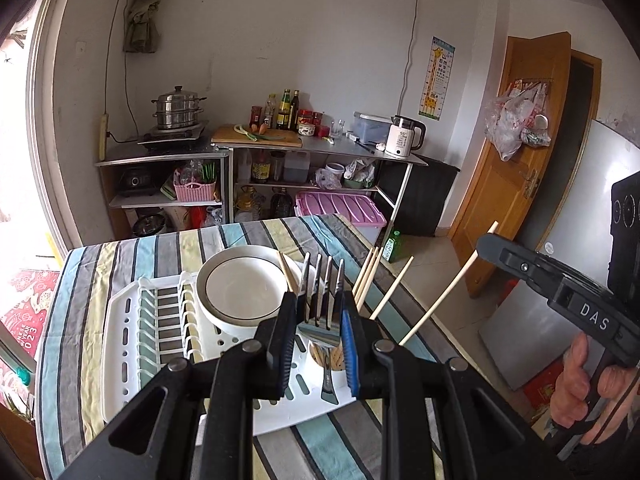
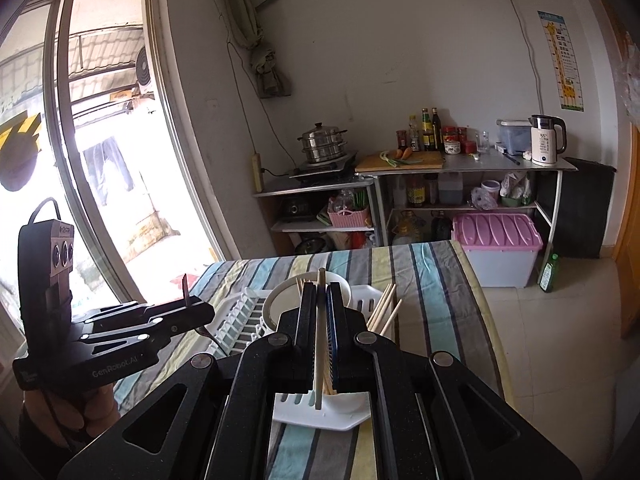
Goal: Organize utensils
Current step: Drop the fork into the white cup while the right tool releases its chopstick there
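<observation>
Table under a striped cloth, its right edge running past the rack with bare floor beyond and clear cloth behind the bowl. White dish rack on the cloth, its slotted rows unfilled at the left. White bowl with a dark rim line, resting on the rack's far side. Left gripper, held above the rack's near right corner, clenched on a bundle of forks; their dark handles rise upright between the pads and the tines point down, clear of the rack. Right gripper, held to the right of the left one, jaws clamped tight on a single wooden chopstick, which passes between the pads and sticks out both above and below them. White cup at the rack's near right corner, directly beneath the left gripper, holding wooden chopstick ends and one dark-handled utensil. Loose chopsticks, several, leaning out of the rack's right side toward the table edge. Person's hand gripping the right gripper's handle, over the floor off the table's right edge.
</observation>
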Available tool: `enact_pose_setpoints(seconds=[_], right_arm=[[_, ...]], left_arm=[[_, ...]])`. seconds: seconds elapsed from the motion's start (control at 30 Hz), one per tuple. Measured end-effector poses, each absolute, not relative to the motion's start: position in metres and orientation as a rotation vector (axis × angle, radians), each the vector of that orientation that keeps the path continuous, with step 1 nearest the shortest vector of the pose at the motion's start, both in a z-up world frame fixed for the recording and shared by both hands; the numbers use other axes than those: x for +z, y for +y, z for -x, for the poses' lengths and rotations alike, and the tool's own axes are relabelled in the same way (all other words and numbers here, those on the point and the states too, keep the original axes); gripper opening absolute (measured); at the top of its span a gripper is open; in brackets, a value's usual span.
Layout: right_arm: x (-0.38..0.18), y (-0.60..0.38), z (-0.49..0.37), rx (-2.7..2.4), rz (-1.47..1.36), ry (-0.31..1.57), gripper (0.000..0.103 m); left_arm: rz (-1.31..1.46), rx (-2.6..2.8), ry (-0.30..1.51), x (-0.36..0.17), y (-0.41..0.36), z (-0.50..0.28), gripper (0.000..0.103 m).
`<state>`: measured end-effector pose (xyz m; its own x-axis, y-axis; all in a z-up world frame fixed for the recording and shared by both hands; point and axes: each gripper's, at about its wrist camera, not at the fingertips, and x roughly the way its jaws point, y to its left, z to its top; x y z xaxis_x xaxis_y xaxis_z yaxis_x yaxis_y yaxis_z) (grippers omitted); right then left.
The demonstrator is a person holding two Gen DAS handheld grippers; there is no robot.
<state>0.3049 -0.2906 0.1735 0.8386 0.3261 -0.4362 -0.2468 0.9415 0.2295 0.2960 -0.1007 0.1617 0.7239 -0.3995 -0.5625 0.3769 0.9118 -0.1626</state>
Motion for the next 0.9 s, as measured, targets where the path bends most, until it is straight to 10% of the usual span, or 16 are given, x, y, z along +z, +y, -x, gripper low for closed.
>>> enact_pose_setpoints(seconds=[0.9], right_arm=[[0.118,-0.305,-0.362,0.270,-0.209,0.573,0.005]], left_arm=[[0.044,-0.447,0.757,0.091,-0.133,-0.358,0.022]])
